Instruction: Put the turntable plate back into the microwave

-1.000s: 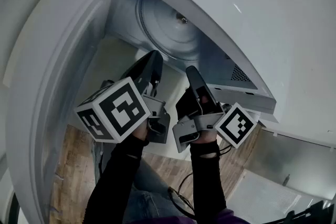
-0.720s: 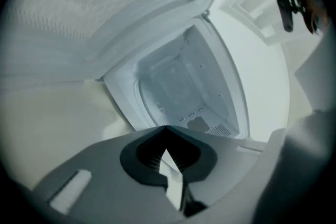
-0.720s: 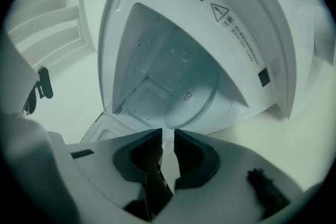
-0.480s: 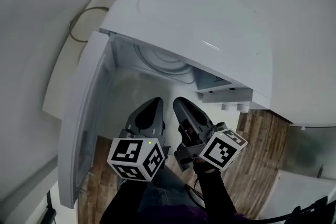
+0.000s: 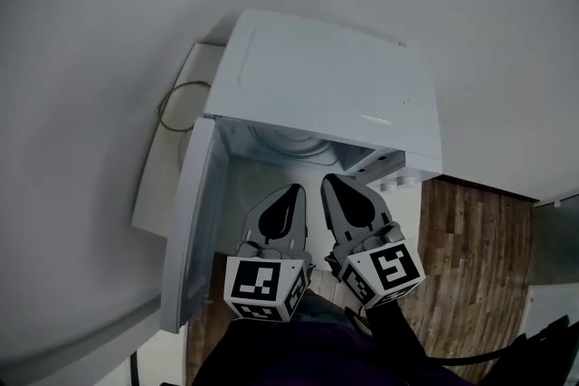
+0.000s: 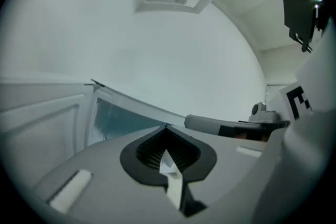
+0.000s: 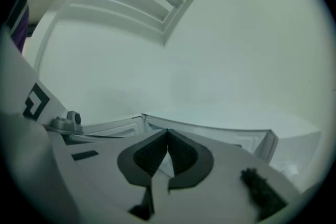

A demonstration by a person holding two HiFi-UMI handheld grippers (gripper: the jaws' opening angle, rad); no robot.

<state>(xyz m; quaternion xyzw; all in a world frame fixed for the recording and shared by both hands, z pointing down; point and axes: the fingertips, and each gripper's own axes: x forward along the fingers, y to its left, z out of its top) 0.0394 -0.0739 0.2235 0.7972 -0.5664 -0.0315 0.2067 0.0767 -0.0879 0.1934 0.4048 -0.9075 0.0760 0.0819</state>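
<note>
Now: left claw [image 6: 165, 128] is shut tight, with nothing between its pads. Right claw [image 7: 167, 133] has just been closing and meets likewise on nothing. Both hang side by side before the mouth of the white box-shaped microwave [image 5: 335, 77], its white door [image 5: 185, 240] swung wide on our left. The pale round turntable plate [image 5: 289, 139] lies inside the cavity, beyond both claw tips and apart from them. We judge placement done. Next we'd check that the plate sits flat, then perhaps shut the door.
</note>
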